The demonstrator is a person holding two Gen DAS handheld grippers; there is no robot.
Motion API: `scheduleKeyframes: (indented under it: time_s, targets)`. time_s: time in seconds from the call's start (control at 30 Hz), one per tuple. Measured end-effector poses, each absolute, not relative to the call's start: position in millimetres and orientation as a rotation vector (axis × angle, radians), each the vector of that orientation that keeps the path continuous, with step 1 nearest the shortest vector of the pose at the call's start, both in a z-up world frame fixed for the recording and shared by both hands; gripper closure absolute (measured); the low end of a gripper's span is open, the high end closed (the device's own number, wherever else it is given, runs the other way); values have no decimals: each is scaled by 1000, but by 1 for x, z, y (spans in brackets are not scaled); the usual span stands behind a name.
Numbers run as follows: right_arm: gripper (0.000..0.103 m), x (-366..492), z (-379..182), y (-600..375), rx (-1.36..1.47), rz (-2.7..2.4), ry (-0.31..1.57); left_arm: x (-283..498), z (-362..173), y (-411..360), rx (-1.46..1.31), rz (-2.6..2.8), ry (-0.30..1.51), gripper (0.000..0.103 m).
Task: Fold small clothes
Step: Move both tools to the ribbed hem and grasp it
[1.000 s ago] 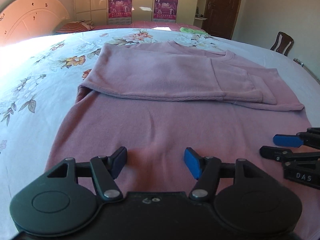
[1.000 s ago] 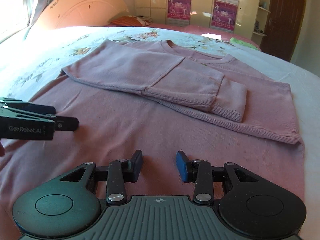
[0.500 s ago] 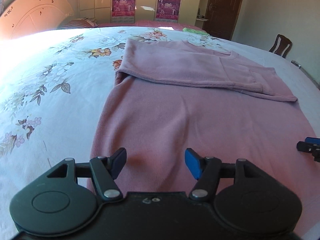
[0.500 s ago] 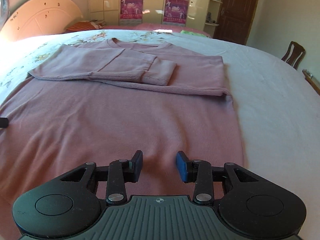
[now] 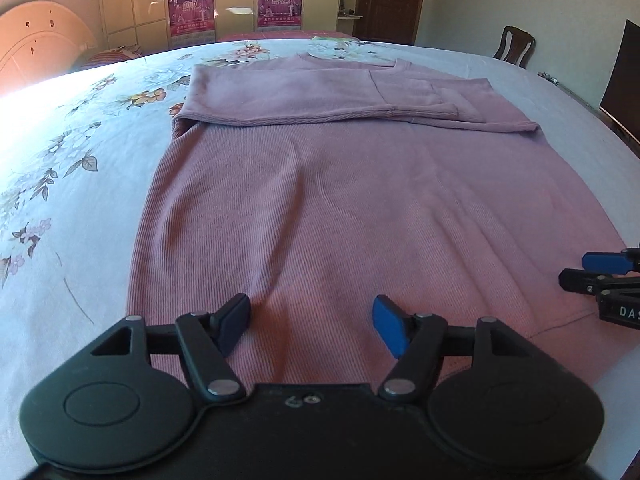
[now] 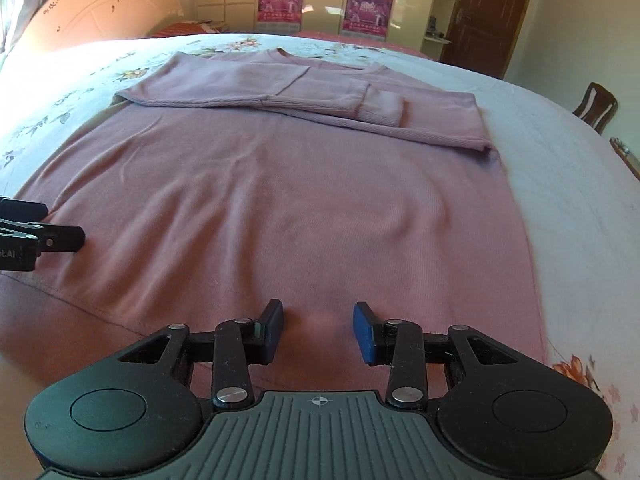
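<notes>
Left wrist view showed one pink knit sweater (image 5: 360, 208) lying flat on the bed (image 5: 72, 168), both sleeves folded across its chest near the collar, the body faintly rippled. Two grippers hovered over its near hem: the left gripper (image 5: 311, 325) with fingers spread and released, and the right gripper (image 6: 318, 330) likewise parted, grasping nothing. Behind stood one chair (image 5: 514, 46) and two posters (image 6: 364, 4).

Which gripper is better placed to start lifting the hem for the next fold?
Neither clearly; it looks like a two-gripper lift. The left gripper and right gripper both hang open over the near hem of the pink ribbed knit sweater, one toward each bottom corner.
</notes>
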State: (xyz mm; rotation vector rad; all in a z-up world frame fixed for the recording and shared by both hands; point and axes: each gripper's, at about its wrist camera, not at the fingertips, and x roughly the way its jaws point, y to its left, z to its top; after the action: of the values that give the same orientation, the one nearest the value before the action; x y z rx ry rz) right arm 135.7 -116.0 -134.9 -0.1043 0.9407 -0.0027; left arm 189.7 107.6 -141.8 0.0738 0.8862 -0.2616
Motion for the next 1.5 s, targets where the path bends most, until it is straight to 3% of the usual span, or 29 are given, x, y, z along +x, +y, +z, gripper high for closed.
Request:
scheduleKeyframes:
  time_s: [0.1, 0.23, 0.47, 0.7, 0.87, 0.97, 1.03, 1.1, 1.2, 1.3, 1.5]
  targets:
    - [65, 125, -130, -130, -88, -48, 946, 185, -140, 111, 78, -249, 890, 33]
    - [40, 113, -125, -135, -108, -79, 939, 178, -137, 115, 71, -238, 894, 32]
    - [40, 92, -114, -153, -60, -133, 919, 157, -122, 153, 18, -160, 859, 28]
    - [40, 70, -118, -173, -44, -227, 936, 145, -136, 192, -104, -141, 932, 34]
    - [40, 60, -122, -185, 26, -263, 956, 138, -138, 196, -149, -165, 940, 41]
    - [40, 57, -122, -191, 89, -265, 967, 137, -137, 196, -191, -194, 952, 62]
    - [50, 56, -121, -196, 137, -257, 972, 140, -138, 196, -217, -223, 973, 80]
    - [58, 57, -119, -198, 161, -253, 977, 143, -138, 197, -250, -242, 992, 90]
    - [82, 61, -116, -202, 206, -231, 987, 150, -137, 200, -289, -257, 1007, 98]
    - [92, 66, -112, -208, 247, -197, 1006, 158, -132, 205, -339, -275, 1009, 99]
    - [93, 89, -82, -218, 297, -140, 930, 185, -99, 201, -373, -299, 906, 99]
